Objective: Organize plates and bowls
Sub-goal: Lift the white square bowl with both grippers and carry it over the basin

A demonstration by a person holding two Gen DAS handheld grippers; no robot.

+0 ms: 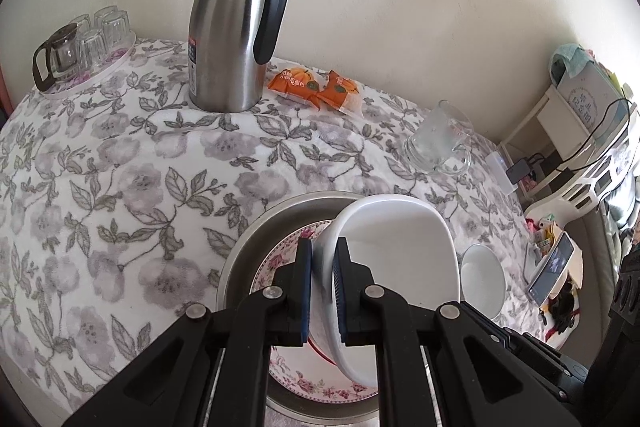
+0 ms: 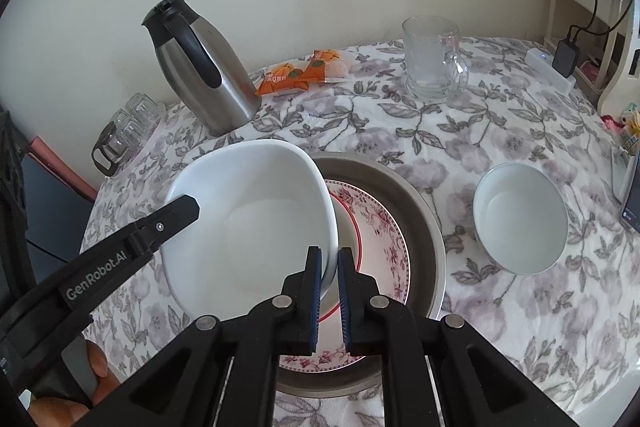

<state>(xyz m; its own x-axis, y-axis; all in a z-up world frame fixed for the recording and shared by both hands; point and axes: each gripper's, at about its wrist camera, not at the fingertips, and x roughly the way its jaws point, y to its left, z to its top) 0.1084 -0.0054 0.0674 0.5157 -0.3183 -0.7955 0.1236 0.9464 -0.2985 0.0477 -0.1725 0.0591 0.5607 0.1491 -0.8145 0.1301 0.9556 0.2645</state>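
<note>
A large white squarish bowl [image 1: 400, 251] [image 2: 256, 219] is held tilted above a floral plate [image 1: 316, 383] [image 2: 384, 227], which lies in a round metal pan [image 1: 256, 239] [image 2: 404, 179]. My left gripper [image 1: 322, 247] is shut on the bowl's left rim; it also shows in the right wrist view [image 2: 192, 205]. My right gripper [image 2: 329, 255] is shut on the bowl's right rim. A smaller white bowl [image 1: 482, 277] [image 2: 520, 219] stands on the floral tablecloth to the right of the pan.
A steel thermos jug [image 1: 232, 23] [image 2: 200, 67], orange snack packets [image 1: 316, 87] [image 2: 304, 71] and a glass mug [image 1: 438, 139] [image 2: 434, 59] stand behind the pan. A tray of glasses [image 1: 80, 47] [image 2: 124, 131] sits far left. A phone [image 1: 550, 269] lies at the right table edge.
</note>
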